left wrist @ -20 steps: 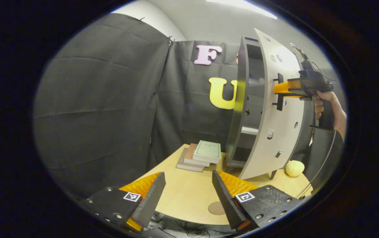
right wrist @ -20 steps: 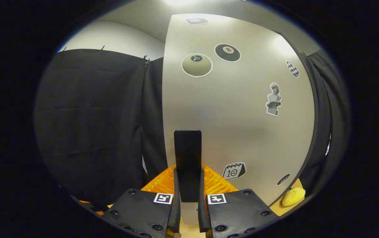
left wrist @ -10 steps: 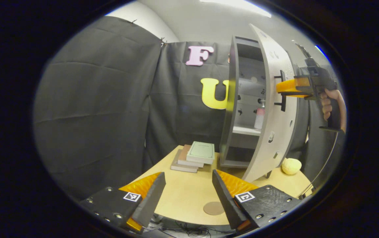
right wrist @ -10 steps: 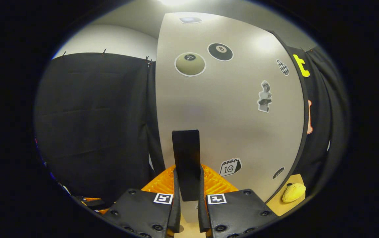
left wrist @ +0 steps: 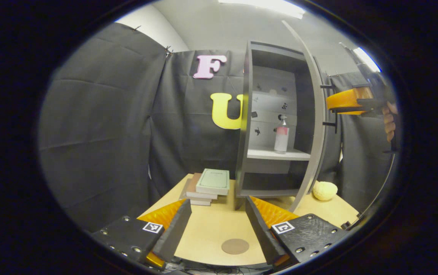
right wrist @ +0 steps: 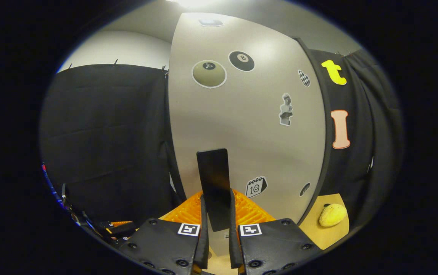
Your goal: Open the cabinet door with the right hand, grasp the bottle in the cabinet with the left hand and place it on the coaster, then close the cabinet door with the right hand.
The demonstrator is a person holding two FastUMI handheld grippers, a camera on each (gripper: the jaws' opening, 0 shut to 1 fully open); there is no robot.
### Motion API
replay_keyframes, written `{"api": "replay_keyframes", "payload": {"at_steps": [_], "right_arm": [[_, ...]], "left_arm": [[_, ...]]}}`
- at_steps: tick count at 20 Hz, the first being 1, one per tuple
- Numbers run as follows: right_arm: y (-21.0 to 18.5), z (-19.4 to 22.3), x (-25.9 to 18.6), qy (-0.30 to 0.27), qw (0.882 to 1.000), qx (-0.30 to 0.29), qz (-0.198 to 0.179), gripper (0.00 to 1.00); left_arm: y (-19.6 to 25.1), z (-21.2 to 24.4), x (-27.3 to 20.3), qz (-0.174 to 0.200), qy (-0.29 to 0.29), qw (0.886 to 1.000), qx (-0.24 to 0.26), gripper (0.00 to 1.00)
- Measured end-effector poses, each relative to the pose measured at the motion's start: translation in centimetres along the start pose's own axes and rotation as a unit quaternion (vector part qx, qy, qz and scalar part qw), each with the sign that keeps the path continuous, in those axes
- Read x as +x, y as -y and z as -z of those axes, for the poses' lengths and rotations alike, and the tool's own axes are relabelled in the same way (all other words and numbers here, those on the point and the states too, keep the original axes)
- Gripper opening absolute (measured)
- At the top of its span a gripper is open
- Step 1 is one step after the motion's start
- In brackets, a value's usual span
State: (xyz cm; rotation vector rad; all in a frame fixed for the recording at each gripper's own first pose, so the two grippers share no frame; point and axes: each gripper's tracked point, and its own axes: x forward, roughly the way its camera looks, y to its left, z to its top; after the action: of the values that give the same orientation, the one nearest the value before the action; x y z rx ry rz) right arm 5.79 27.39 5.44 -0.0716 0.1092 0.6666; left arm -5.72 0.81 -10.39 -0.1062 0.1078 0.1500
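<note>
The right gripper [right wrist: 217,248] has its jaws pinching the dark door handle [right wrist: 213,183], with the cabinet door [right wrist: 249,126] swung wide open. The left gripper [left wrist: 215,225] has its jaws spread and empty, low over the worktop [left wrist: 211,229] with the round coaster [left wrist: 235,246] just ahead between them. Beyond, the bottle [left wrist: 281,136] stands upright on the cabinet [left wrist: 276,114] shelf, well apart from those jaws. The opening step looks about finished; next the left gripper likely needs to reach up into the cabinet, straddle the bottle and close on it.
</note>
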Motion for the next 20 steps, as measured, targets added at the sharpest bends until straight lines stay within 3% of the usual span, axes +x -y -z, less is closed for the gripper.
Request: {"api": "replay_keyframes", "payload": {"at_steps": [13, 20], "right_arm": [[2.4, 0.5, -4.3, 0.005, 0.997, 0.009, 0.071, 0.24], [3.3, 1.6, -6.6, -0.008, 0.994, 0.038, 0.097, 0.23]], "left_arm": [[7.6, 1.2, 4.1, 0.109, -0.021, 0.994, 0.002, 0.85], [9.8, 1.9, 4.7, 0.142, -0.032, 0.989, 0.009, 0.88]]}}
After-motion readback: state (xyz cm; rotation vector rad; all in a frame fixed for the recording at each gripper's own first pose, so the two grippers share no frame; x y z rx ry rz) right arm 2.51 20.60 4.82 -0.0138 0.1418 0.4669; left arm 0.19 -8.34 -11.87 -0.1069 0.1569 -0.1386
